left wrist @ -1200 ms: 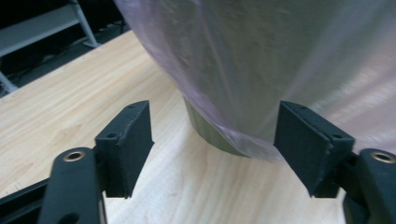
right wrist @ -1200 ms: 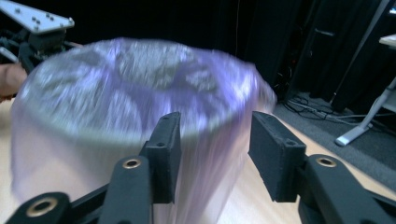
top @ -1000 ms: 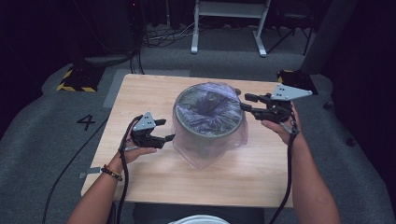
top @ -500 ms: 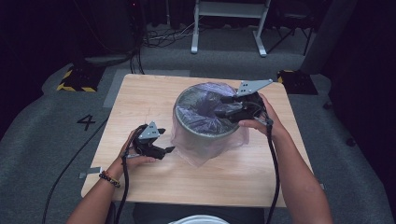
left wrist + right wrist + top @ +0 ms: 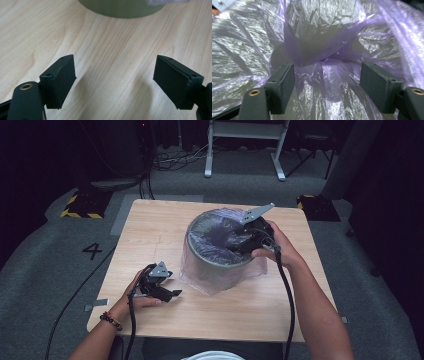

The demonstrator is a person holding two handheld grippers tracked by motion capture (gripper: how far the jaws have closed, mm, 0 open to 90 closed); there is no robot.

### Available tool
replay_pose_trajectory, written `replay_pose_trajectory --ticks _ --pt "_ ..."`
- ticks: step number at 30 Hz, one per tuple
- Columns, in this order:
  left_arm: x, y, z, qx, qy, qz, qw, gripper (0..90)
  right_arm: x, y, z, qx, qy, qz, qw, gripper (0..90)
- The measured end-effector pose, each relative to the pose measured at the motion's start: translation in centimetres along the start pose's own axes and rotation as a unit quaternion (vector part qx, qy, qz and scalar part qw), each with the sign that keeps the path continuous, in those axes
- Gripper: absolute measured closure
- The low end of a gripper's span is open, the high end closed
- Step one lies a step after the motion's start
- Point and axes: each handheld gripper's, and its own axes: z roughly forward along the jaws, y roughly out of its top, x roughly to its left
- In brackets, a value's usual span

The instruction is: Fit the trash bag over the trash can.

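one round grey-green bin [image 5: 220, 262], one crinkled translucent purple plastic liner bag [image 5: 220, 235], one pale wooden table [image 5: 150, 230], two black two-jaw grippers: left [image 5: 170, 295], right [image 5: 240, 244].

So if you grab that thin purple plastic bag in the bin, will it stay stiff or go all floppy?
Probably floppy: the thin purple plastic bag is crumpled and bunches in folds between the right gripper's open jaws. It likely weighs very little, since it is see-through film. Its shiny surface might slip from a loose pinch.
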Motion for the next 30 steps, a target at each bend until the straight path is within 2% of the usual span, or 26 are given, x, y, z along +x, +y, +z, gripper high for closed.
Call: replay_pose_trajectory --ticks 2,4,8,15,22,30 --pt "-0.1 -0.2 0.2 0.006 0.000 0.004 1.0000 17.6 0.1 0.3 0.2 0.018 -0.002 -0.001 0.9998 26.3" --pt "-0.2 -0.3 0.3 0.012 0.005 0.005 0.9999 17.6 0.2 0.4 0.5 0.033 -0.015 -0.003 0.9993 25.6" --pt "-0.2 -0.5 0.4 0.004 0.004 0.003 1.0000 16.4 0.4 0.6 0.8 0.047 -0.017 -0.009 0.9987 25.0" --pt "-0.1 -0.5 0.4 0.006 0.005 0.002 1.0000 15.3 0.6 0.8 1.7 0.080 -0.024 -0.013 0.9964 24.6" --pt "-0.1 -0.5 0.4 0.006 0.005 0.002 1.0000 15.2 0.6 1.0 1.9 0.095 -0.029 -0.015 0.9950 25.4" --pt "-0.1 -0.5 0.4 0.005 0.004 0.002 1.0000 15.2 0.6 0.9 1.8 0.094 -0.029 -0.010 0.9951 26.2"
